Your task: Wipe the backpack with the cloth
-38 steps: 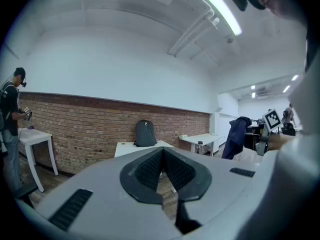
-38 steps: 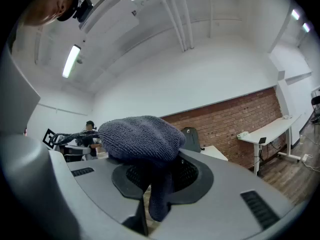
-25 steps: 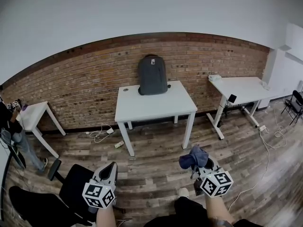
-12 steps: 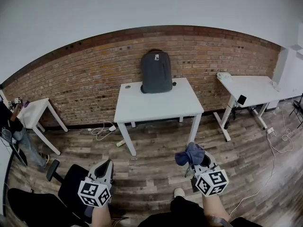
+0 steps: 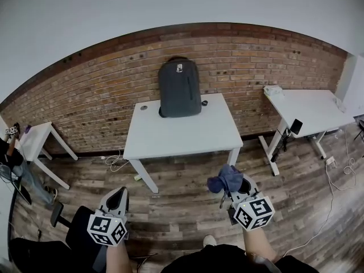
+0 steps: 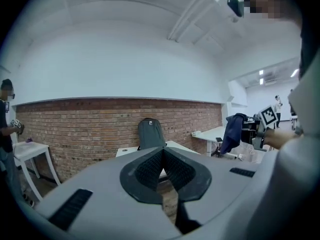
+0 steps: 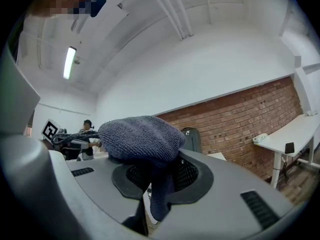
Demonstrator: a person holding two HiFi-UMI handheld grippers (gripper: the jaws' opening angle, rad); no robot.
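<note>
A dark grey backpack [image 5: 179,88] stands upright against the brick wall at the back of a white table [image 5: 182,132]; it also shows far off in the left gripper view as the backpack [image 6: 151,134] and behind the cloth as the backpack [image 7: 192,140]. My right gripper [image 5: 234,187] is shut on a blue-grey cloth [image 5: 226,178], which bunches over the jaws, cloth [image 7: 142,141]. My left gripper [image 5: 118,198] is shut with nothing in it, jaws touching [image 6: 163,166]. Both grippers hang over the wooden floor, well short of the table.
A second white table [image 5: 310,108] stands at the right, a small one [image 5: 35,136] at the left with a person [image 5: 11,166] beside it. A black office chair [image 5: 68,232] is close at my lower left. Cables [image 5: 116,161] lie on the floor.
The view has moved closer to the table, so the backpack appears larger and shifted left. Both grippers keep their places and states; the cloth stays in the right one.
</note>
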